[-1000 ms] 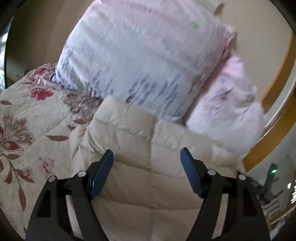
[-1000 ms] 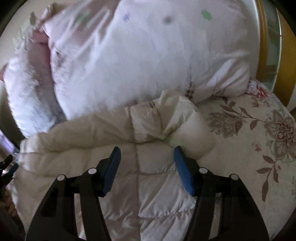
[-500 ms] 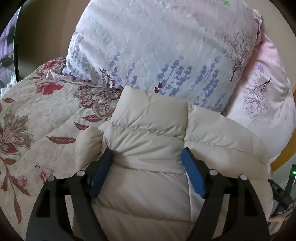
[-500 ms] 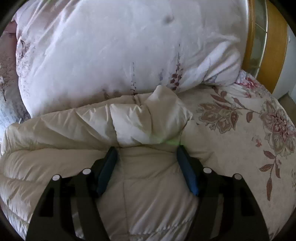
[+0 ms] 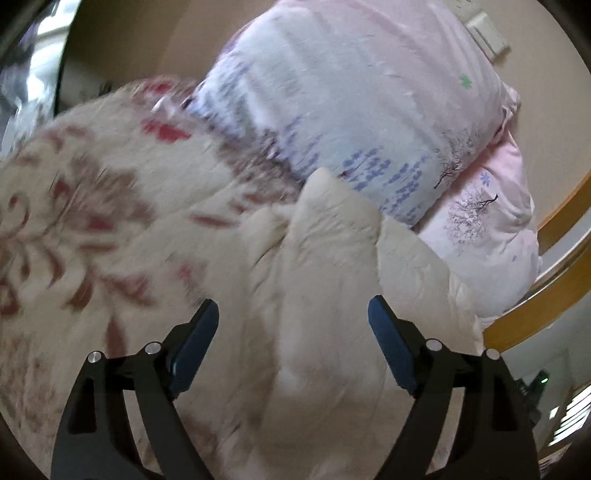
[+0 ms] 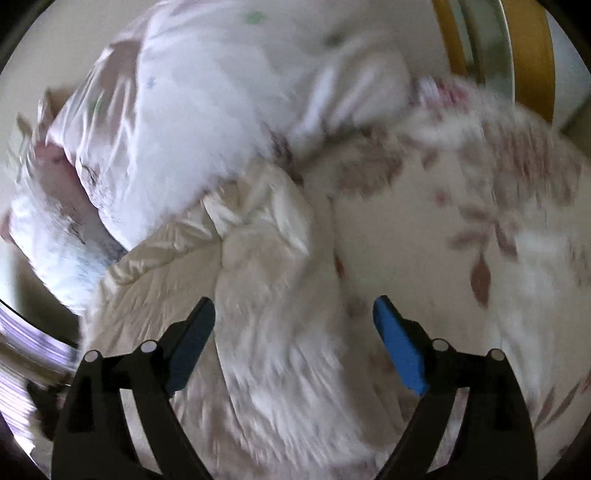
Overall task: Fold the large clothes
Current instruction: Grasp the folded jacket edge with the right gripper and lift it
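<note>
A cream quilted down jacket (image 5: 332, 266) lies bunched on the bed against the pillows. In the left wrist view it runs from the pillows down between the fingers of my left gripper (image 5: 291, 332). The jaws are opening and stand wide, and the blue pads (image 5: 192, 347) sit clear of the fabric. In the right wrist view the same jacket (image 6: 258, 288) lies under my right gripper (image 6: 295, 332). Those jaws are opening too, with the blue pads (image 6: 399, 347) off the cloth. Both views are blurred by motion.
Two pale floral pillows (image 5: 351, 110) (image 6: 192, 110) lean at the head of the bed. A cream bedspread with red flowers (image 5: 92, 229) (image 6: 480, 240) covers the mattress. A wooden bed frame (image 5: 546, 302) (image 6: 535, 55) borders the bed. A wall switch (image 5: 484, 33) is above the pillows.
Both grippers have widened and their pads have come off the jacket's padding. Both views have swung and rolled, and more bedspread shows beside the jacket.
</note>
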`<state>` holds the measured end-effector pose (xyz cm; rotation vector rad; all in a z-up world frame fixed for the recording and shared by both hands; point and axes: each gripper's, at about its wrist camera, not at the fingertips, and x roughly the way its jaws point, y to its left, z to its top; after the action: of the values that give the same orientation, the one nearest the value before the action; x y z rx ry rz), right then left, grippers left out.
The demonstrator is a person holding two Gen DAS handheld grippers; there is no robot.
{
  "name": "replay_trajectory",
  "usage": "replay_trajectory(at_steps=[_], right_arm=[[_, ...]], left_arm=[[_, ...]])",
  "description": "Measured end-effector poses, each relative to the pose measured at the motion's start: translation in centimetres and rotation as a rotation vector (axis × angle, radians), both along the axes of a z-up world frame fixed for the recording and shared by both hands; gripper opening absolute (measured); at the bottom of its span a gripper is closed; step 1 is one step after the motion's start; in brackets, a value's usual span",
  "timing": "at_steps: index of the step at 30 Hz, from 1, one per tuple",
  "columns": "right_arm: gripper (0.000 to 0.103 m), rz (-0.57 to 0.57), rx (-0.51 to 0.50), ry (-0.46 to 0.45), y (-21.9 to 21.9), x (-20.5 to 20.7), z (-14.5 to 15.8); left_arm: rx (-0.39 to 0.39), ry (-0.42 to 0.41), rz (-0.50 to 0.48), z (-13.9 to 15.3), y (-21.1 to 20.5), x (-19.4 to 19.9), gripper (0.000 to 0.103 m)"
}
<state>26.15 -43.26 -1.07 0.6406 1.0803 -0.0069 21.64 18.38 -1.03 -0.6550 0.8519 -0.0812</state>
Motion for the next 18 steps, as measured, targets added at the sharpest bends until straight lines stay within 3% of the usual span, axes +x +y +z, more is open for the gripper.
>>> replay_trajectory(at_steps=[5, 10, 18], right_arm=[[0.087, -0.046, 0.135, 0.08, -1.8, -3.1, -1.9], [0.087, -0.075, 0.244, 0.115, -2.5, -5.3, -3.2], [0.075, -0.063, 0.471, 0.155, -0.9, -6.6, -4.5]], left_arm=[[-0.108, 0.055, 0.008, -1.7, 1.3, -3.0, 0.084], [-0.168, 0.082, -0.002, -2.9, 0.8, -5.4, 0.083], [-0.309, 0.098, -0.012, -3.8, -2.1, -7.8, 0.083]])
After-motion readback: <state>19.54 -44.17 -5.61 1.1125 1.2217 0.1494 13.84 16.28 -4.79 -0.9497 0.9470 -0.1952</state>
